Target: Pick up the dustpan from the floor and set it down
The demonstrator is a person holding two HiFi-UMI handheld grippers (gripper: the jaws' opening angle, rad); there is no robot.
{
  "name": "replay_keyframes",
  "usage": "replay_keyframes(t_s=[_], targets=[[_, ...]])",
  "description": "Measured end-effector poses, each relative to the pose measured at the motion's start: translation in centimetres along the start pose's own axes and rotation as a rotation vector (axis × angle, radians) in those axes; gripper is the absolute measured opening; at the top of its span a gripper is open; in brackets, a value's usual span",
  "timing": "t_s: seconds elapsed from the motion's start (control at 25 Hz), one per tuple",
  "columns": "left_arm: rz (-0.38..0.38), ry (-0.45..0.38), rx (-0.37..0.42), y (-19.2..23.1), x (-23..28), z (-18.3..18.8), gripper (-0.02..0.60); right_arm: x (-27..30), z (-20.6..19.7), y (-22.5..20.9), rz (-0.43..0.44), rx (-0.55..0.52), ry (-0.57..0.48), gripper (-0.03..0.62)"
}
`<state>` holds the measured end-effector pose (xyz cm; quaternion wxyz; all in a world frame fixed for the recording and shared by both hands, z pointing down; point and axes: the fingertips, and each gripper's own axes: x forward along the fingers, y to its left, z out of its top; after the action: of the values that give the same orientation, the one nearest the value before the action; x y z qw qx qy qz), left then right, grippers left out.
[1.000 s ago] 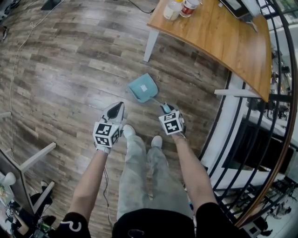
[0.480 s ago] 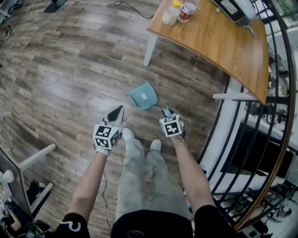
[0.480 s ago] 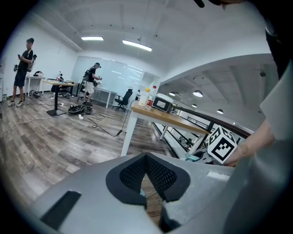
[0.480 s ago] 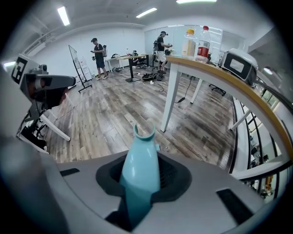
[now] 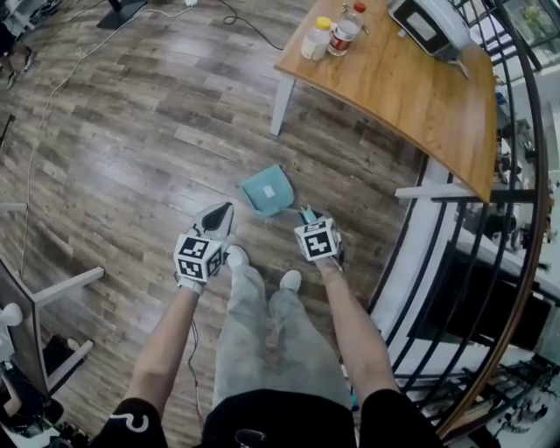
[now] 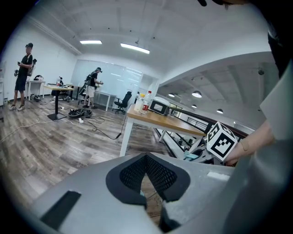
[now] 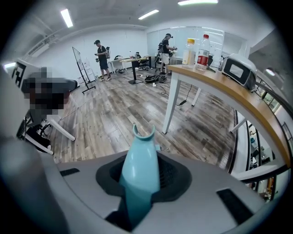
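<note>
The teal dustpan point(image 5: 268, 190) hangs just ahead of my feet, its pan tilted over the wooden floor. My right gripper point(image 5: 307, 216) is shut on its handle. In the right gripper view the teal handle point(image 7: 139, 173) runs up between the black pads of the right gripper point(image 7: 141, 183) and ends in a forked tip. My left gripper point(image 5: 220, 213) is beside it on the left, apart from the dustpan, shut with nothing in it. In the left gripper view the left gripper point(image 6: 146, 159) has its pads meeting at the tip, and the right gripper's marker cube point(image 6: 223, 140) shows at the right.
A curved wooden table point(image 5: 420, 96) on white legs stands ahead on the right, bearing bottles point(image 5: 315, 39) and an appliance point(image 5: 424, 26). A black railing point(image 5: 455, 262) runs along the right. White furniture legs point(image 5: 61, 289) are at the left. Cables point(image 5: 236, 17) lie far ahead. People stand far off.
Both grippers have risen a little, and the dustpan has come up with the right one. The right grip on the handle is unchanged.
</note>
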<state>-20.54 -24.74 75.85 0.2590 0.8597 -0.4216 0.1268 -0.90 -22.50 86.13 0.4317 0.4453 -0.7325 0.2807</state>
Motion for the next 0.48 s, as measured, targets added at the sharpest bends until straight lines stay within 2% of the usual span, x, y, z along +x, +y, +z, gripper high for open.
replay_keyframes(t_s=[0.28, 0.48], targets=[[0.031, -0.048, 0.046, -3.4, -3.5, 4.0, -0.002, -5.9, 1.3, 0.0, 0.038, -0.022, -0.036, 0.078], [0.049, -0.092, 0.063, -6.6, -6.1, 6.9, -0.002, -11.8, 2.7, -0.3, 0.071, -0.066, -0.099, 0.078]])
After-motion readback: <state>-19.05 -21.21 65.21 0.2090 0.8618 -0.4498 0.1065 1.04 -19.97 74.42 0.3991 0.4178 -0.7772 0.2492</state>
